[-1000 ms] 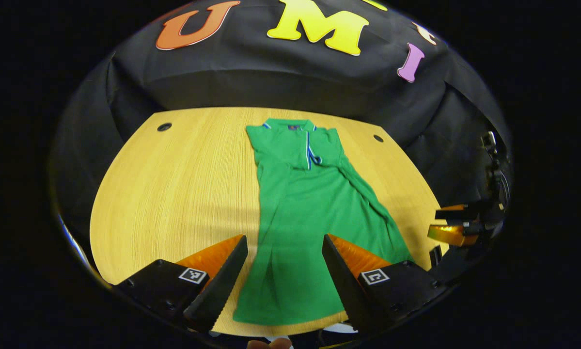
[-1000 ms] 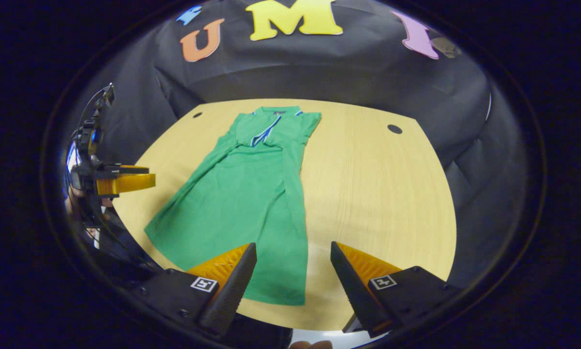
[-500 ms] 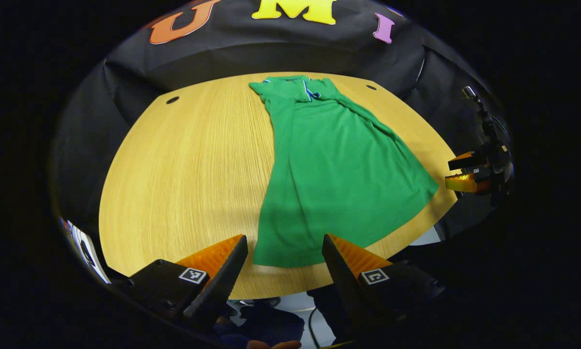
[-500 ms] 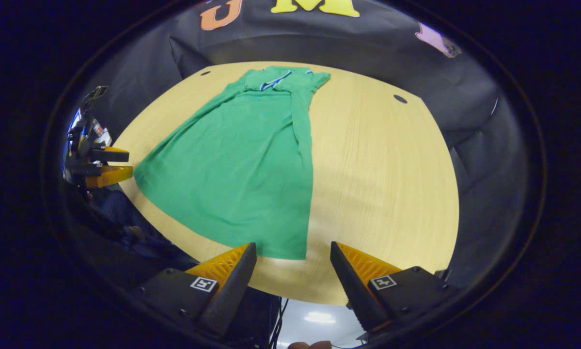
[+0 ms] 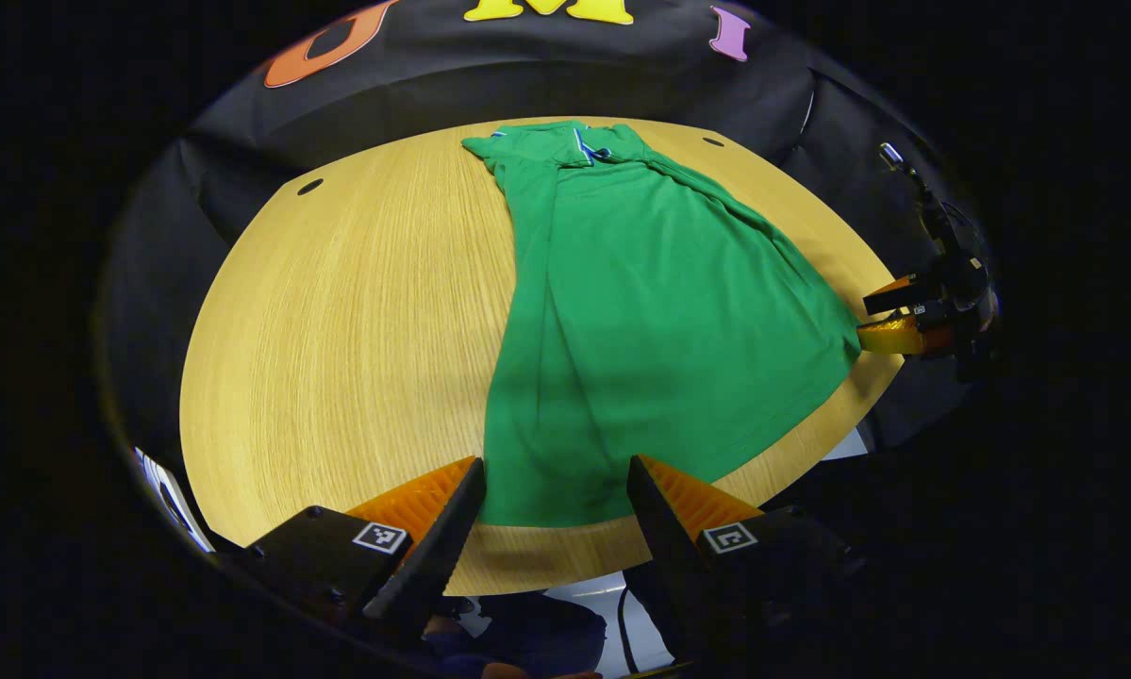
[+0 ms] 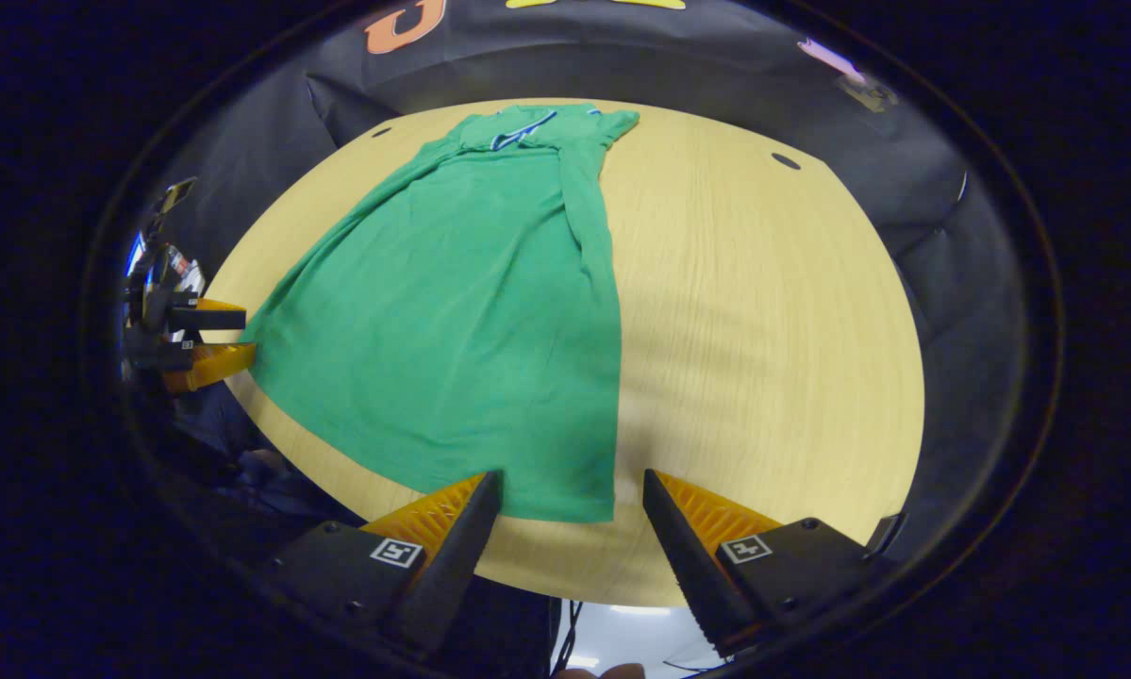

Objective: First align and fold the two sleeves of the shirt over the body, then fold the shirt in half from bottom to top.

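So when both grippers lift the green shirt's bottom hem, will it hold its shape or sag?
The shirt lies flat and thin with soft creases along its folded sides, so it will probably droop between the two pinch points. It looks light. On the smooth wooden table the far half may slide as the hem is pulled.

Shirt point(image 5: 659, 311) solid green, with blue-and-white trim at the collar and placket point(image 5: 580, 146). Surface point(image 5: 339, 330) pale yellow wood, fine straight grain, two small dark round holes near its far edge. Booth wall behind is black cloth.
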